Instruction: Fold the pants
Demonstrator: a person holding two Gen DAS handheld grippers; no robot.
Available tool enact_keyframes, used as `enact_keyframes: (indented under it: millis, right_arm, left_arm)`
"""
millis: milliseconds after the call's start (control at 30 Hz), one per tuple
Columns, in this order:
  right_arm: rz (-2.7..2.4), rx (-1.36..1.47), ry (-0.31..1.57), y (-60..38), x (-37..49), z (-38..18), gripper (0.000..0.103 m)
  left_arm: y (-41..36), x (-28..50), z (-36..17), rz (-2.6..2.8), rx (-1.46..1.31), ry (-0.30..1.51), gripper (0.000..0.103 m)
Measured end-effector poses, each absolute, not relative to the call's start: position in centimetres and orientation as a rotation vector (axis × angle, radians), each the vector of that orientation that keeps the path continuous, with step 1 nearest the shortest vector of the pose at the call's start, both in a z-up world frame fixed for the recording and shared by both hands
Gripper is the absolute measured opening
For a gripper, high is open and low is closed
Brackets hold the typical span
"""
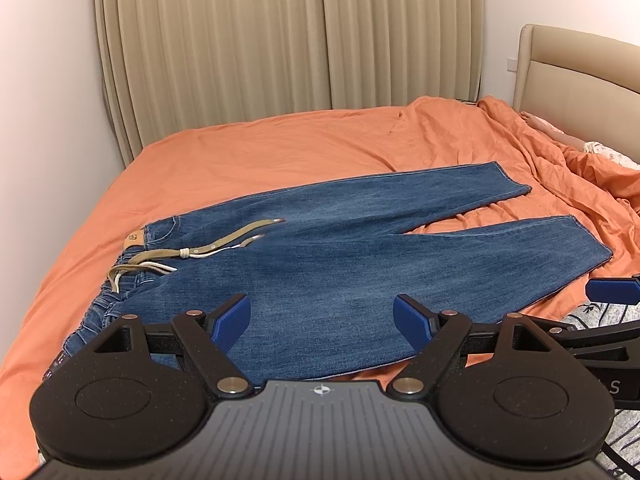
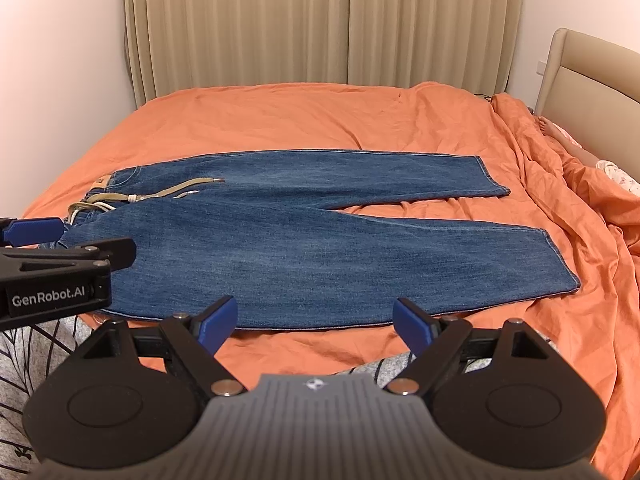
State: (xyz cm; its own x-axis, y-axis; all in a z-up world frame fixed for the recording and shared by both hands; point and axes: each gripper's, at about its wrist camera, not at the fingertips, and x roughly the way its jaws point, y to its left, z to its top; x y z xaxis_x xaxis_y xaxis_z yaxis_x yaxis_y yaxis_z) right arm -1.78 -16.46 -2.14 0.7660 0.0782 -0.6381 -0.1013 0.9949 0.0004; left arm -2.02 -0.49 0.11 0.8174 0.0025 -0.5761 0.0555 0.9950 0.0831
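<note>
Blue jeans (image 1: 320, 264) lie flat on the orange bed sheet (image 1: 280, 148), waistband at the left with a tan drawstring (image 1: 224, 240), both legs spread toward the right. They also show in the right wrist view (image 2: 320, 248). My left gripper (image 1: 322, 322) is open and empty, hovering over the near leg close to the waist. My right gripper (image 2: 315, 322) is open and empty, above the near hem edge of the near leg. A pad of the right gripper (image 1: 612, 291) shows at the right edge of the left wrist view.
Beige curtains (image 1: 288, 40) hang behind the bed. A padded headboard (image 1: 580, 80) stands at the right, with bunched orange bedding (image 2: 580, 208) and a patterned pillow (image 2: 616, 176) beside it. A grey patterned cloth (image 2: 24, 352) lies at the near edge.
</note>
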Motion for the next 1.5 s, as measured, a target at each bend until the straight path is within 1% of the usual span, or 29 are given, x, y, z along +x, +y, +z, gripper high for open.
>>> enact_keyframes:
  millis: [267,333,367,400,467,567,667,733,767,833,900,933,967,1000,1033,1067,1100,1133,1267,1333,1367,1400,1433,1467,1500]
  right_arm:
    - [0.110,-0.029,0.703,-17.0,-1.5,-2.1,0.081]
    - [0.145,0.011,0.707,-18.1,-1.2,-2.2,0.081]
    - [0.161,0.033,0.709,-18.7,-1.0,-2.3,0.081]
    - [0.175,0.048,0.707,-19.4,-0.7,-2.4,0.081]
    - [0.198,0.039,0.683,-20.5,-0.3,-2.6,0.081]
    - [0.223,-0.013,0.708,-22.3,1.0,-3.1,0.081]
    - [0.211,-0.014,0.758,-24.6,2.6,-3.6,0.081]
    - [0.177,-0.037,0.774,-26.0,3.5,-3.9,0.081]
    - [0.154,-0.059,0.775,-26.6,3.9,-4.0,0.081]
    - [0.125,-0.096,0.773,-27.9,4.6,-4.3,0.080]
    - [0.109,-0.107,0.792,-29.3,5.5,-4.6,0.072]
    - [0.104,-0.106,0.804,-30.1,5.9,-4.7,0.060]
    - [0.097,-0.106,0.819,-30.9,6.3,-4.8,0.053]
    - [0.089,-0.110,0.832,-31.6,6.8,-4.9,0.050]
    - [0.084,-0.118,0.841,-32.3,7.1,-4.9,0.044]
    - [0.083,-0.130,0.849,-33.0,7.4,-4.9,0.034]
    - [0.078,-0.141,0.859,-33.8,7.8,-4.9,0.029]
    - [0.068,-0.146,0.870,-34.7,8.1,-4.8,0.027]
    - [0.048,-0.151,0.913,-38.9,9.6,-4.1,0.027]
    - [0.055,-0.199,0.936,-40.9,10.5,-4.2,0.029]
    - [0.064,-0.233,0.948,-41.7,10.9,-4.5,0.029]
    - [0.072,-0.266,0.963,-42.4,11.2,-5.1,0.030]
    - [0.080,-0.300,0.977,-43.1,11.6,-5.8,0.032]
    - [0.089,-0.337,0.983,-43.6,11.9,-6.6,0.035]
    - [0.099,-0.373,0.986,-44.1,12.0,-7.4,0.036]
  left_arm:
    - [0.3,-2.2,0.1,-0.034,0.110,0.624,0.094]
    - [1.1,-1.9,0.1,-0.041,0.141,0.633,0.091]
    - [1.8,-1.5,0.1,-0.043,0.155,0.645,0.084]
    - [2.5,-1.2,0.1,-0.043,0.162,0.656,0.080]
    - [4.2,-0.3,0.0,-0.060,0.174,0.691,0.079]
    - [5.9,1.0,-0.4,-0.141,0.242,0.753,0.072]
    - [6.8,2.7,-1.2,-0.295,0.352,0.860,0.065]
    - [7.1,3.8,-2.4,-0.369,0.427,0.940,0.064]
    - [7.1,4.4,-3.1,-0.386,0.468,0.971,0.061]
    - [6.8,5.3,-4.5,-0.411,0.557,1.021,0.061]
    - [6.0,6.2,-6.2,-0.421,0.640,1.073,0.061]
    - [5.6,6.6,-7.0,-0.431,0.673,1.099,0.061]
    - [5.3,7.1,-7.7,-0.435,0.702,1.123,0.061]
    - [4.7,7.4,-8.6,-0.432,0.728,1.140,0.061]
    - [4.1,7.7,-9.6,-0.429,0.755,1.157,0.061]
    - [3.9,8.0,-10.3,-0.428,0.779,1.175,0.061]
    - [3.4,8.2,-11.1,-0.420,0.797,1.190,0.061]
    - [3.0,8.4,-11.7,-0.414,0.809,1.204,0.061]
    - [1.8,8.9,-14.0,-0.389,0.850,1.266,0.061]
    - [1.2,8.6,-14.7,-0.378,0.913,1.252,0.061]
    - [1.0,8.4,-14.8,-0.376,0.934,1.247,0.059]
    - [0.9,8.3,-14.9,-0.369,0.944,1.243,0.051]
    - [0.8,8.2,-14.8,-0.358,0.948,1.240,0.046]
    - [0.9,8.2,-14.6,-0.348,0.947,1.236,0.034]
    - [1.1,8.0,-14.3,-0.343,0.941,1.229,0.024]
